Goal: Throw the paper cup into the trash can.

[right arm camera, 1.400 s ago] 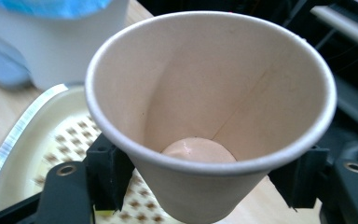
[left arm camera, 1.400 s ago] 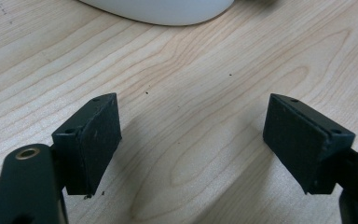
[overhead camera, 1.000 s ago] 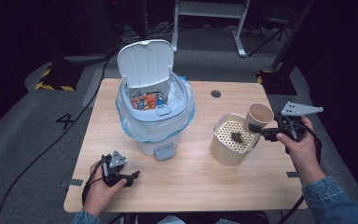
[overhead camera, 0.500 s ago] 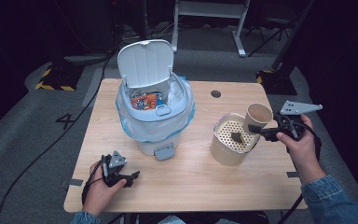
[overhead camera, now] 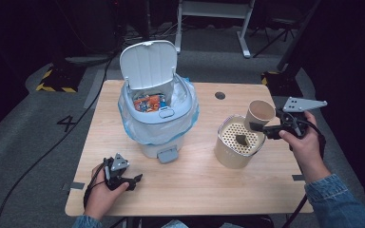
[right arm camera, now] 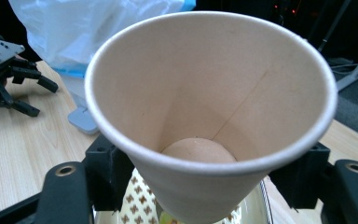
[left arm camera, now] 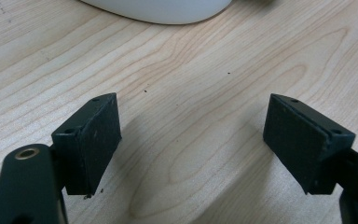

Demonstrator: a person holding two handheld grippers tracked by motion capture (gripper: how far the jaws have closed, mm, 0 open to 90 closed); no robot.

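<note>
My right gripper [overhead camera: 259,127] has its jaws clamped on the paper cup [overhead camera: 259,114] above the strainer tin [overhead camera: 237,142]; my left gripper [overhead camera: 135,180] rests jaws apart.

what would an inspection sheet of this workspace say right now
surface: wooden table, bare in front
job's things: paper cup tilted over the perforated canister; a dark scrap lies on its strainer
clutter: pedal bin, lid up, bag fitted, packaging inside
grippers: right hand-held gripper shut on the paper cup; left hand-held gripper open, resting on the table
cables: one trails across the floor at left
surroundings: dark room, floor tape, metal stand behind
</note>
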